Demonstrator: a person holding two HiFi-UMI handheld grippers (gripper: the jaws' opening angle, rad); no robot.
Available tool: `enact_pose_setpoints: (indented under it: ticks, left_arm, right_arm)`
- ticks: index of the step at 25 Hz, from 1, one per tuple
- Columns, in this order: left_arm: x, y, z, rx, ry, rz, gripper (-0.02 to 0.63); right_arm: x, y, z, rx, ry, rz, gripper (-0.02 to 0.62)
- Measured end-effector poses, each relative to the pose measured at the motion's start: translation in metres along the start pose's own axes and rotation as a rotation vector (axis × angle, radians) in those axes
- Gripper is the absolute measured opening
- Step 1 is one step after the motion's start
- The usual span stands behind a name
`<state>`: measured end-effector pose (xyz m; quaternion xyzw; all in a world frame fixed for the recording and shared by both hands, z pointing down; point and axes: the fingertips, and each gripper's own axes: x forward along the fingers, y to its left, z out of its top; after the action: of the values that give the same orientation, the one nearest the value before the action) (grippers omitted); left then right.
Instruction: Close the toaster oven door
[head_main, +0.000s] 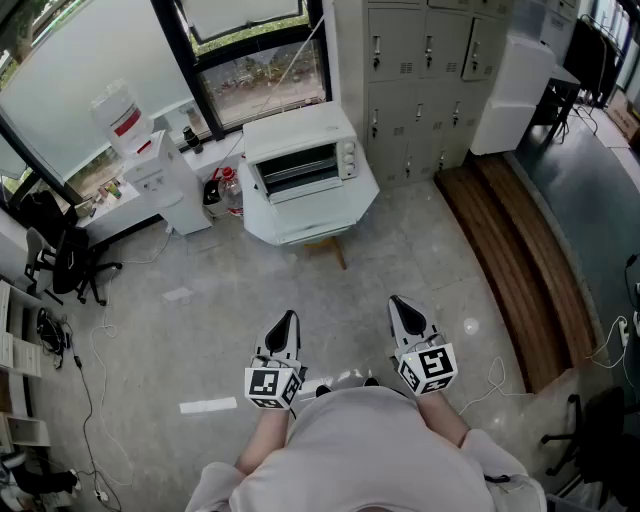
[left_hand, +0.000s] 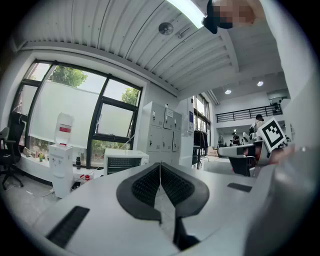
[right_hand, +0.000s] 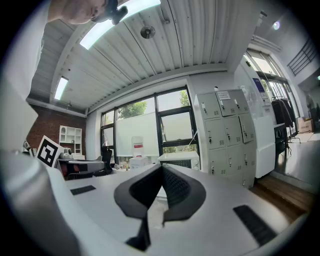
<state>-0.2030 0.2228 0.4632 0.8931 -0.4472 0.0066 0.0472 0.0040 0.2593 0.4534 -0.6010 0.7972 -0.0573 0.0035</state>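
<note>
- The toaster oven (head_main: 300, 160) is sitting on a white tabletop (head_main: 350, 208) under the window (head_main: 262, 72), well apart from us across open floor (head_main: 340, 290). Its front is showing a dark opening with a rack (head_main: 298, 172), so we are judging the door to be down. We are not making out the door's edge or handle from here. If we are guessing at that edge, we are risking a push on the oven body rather than on the door.
- The oven is looking light and is resting loose on the tabletop. A push that is too hard or too high is likely shoving the whole oven back toward the window instead of swinging the door up.
- A door that is being swung fast is likely slamming and bouncing open again.
- We are holding the left gripper (head_main: 285, 325) and the right gripper (head_main: 402, 312) close to our body, both with jaws closed on nothing. Closed jaws are offering only a narrow tip, which is liable to slip off the door's rim.
- In walking over we are risking a trip on the cable (head_main: 496, 372), a knock against the wooden piece (head_main: 335, 252) at the tabletop's foot, or a bump into the bottles (head_main: 228, 190) beside it.
</note>
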Motion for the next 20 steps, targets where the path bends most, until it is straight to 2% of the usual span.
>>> enact_pose_setpoints:
  ticks: [10,20]
  left_arm:
    - [0.007,-0.019,0.004,-0.007,-0.015,0.007,0.021]
    - [0.012,-0.035,0.003,0.0,-0.013,0.048,0.021]
  right_arm:
    - [-0.004,-0.012,0.001,0.004,-0.004,0.014,0.006]
    - [-0.008,-0.03,0.001,0.006,-0.008,0.047,0.006]
